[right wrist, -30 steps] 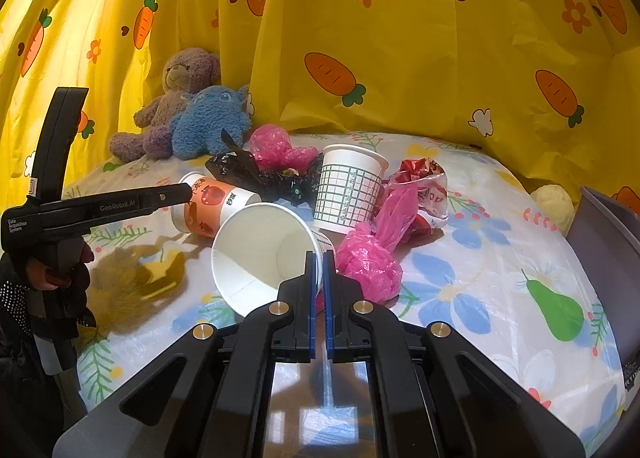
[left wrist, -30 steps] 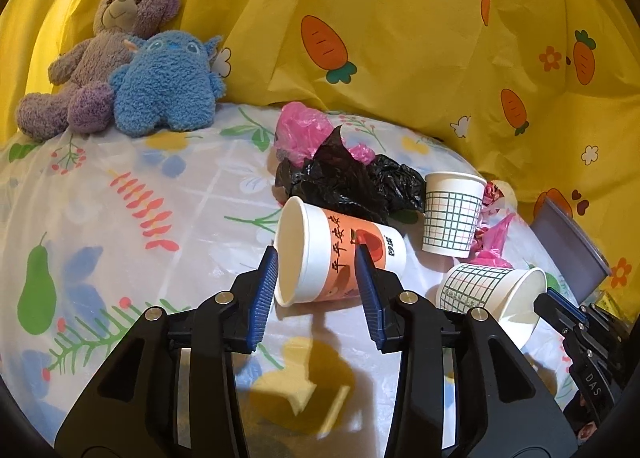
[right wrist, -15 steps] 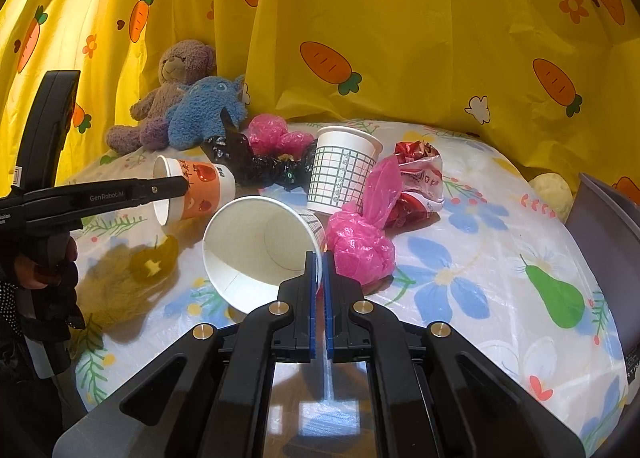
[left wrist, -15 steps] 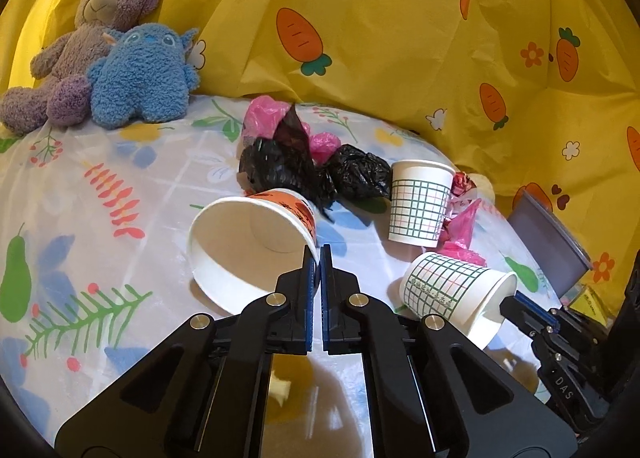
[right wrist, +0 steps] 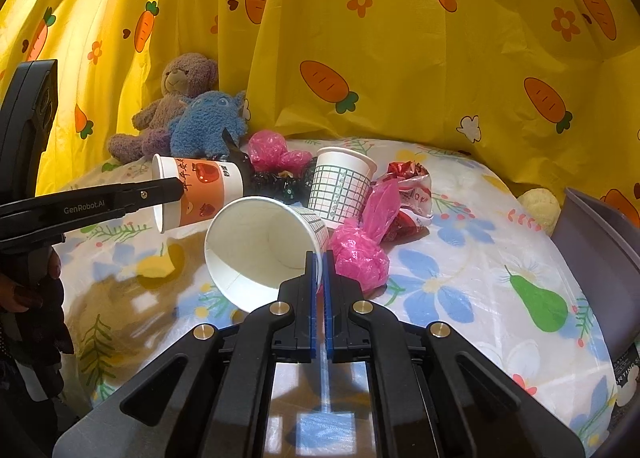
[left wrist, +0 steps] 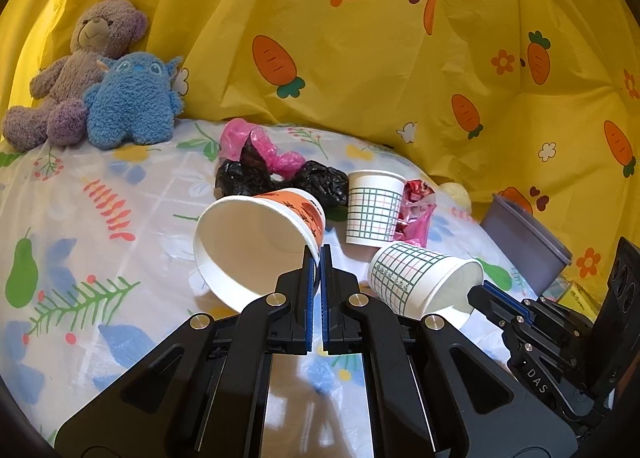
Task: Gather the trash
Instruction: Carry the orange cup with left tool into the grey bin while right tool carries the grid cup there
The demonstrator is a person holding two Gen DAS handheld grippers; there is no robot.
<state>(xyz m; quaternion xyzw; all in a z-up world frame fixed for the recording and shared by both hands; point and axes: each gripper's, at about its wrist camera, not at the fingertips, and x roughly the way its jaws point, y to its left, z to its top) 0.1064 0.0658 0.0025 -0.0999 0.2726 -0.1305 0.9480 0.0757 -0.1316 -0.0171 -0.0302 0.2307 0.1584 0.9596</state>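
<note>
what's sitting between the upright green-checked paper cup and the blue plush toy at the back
In the right wrist view, crumpled pink plastic bags and black plastic bags lie between the upright green-checked paper cup and the blue plush toy.

Upright cup (left wrist: 374,208) behind tipped cup (left wrist: 420,278)

Both grippers are black plastic, angular and chunky. The left gripper (left wrist: 320,254) has two fingers (left wrist: 307,298) lined with blue pads, silver round screws dotting its arms. The right gripper (right wrist: 320,258) shows the same blue lining and silver screws. White lettering reads "GenRobot.AI" along one side, "DAS" on another. A dark sleeve (right wrist: 36,322) covers the wrist.
</note>
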